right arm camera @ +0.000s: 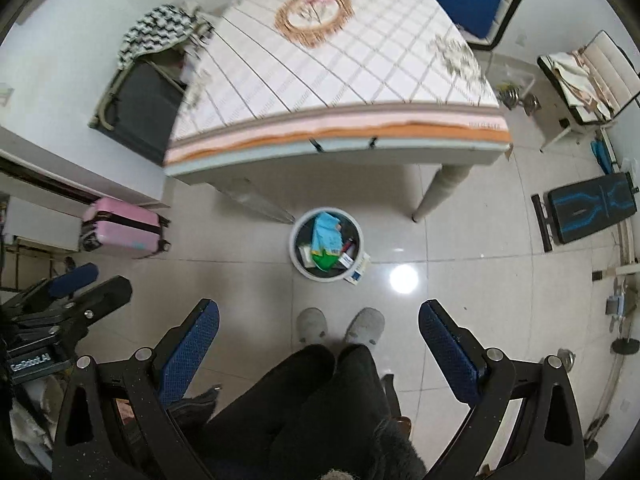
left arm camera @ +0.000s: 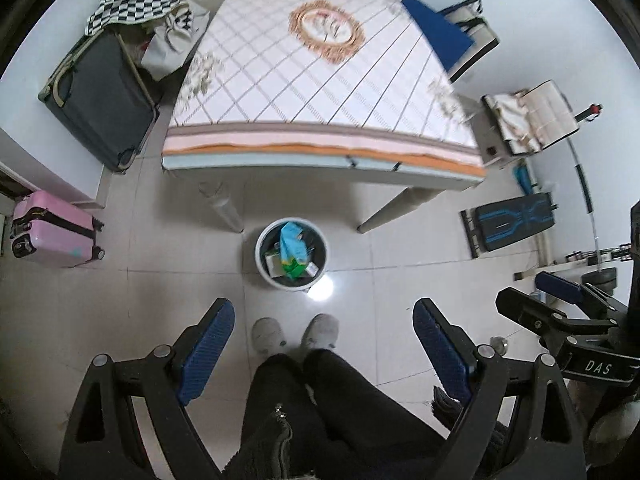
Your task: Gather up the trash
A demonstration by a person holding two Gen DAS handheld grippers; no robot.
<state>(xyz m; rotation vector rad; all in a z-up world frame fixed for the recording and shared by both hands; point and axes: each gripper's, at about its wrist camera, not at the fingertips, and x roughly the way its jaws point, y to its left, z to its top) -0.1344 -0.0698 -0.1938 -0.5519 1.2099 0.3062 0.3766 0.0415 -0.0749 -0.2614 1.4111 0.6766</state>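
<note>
A round white trash bin [left arm camera: 265,269] [right arm camera: 298,262] stands on the tiled floor just in front of the table, filled with cartons and wrappers, a light blue packet [left arm camera: 291,243] [right arm camera: 326,233] on top. A small blue-and-white box [right arm camera: 359,271] leans against the bin's outer right side. My left gripper [left arm camera: 323,322] is high above the floor, open and empty, its blue pads wide apart. My right gripper [right arm camera: 319,320] is equally high, open and empty. Each gripper also shows at the edge of the other's view.
The table [left arm camera: 320,148] [right arm camera: 340,136] carries a patterned cloth with a blue cushion [left arm camera: 438,32] at its far right. The person's slippers [left arm camera: 296,332] and dark trousers are below me. A pink suitcase [left arm camera: 52,228], a grey suitcase [left arm camera: 104,96], chairs and an exercise bench [left arm camera: 512,222] line the room.
</note>
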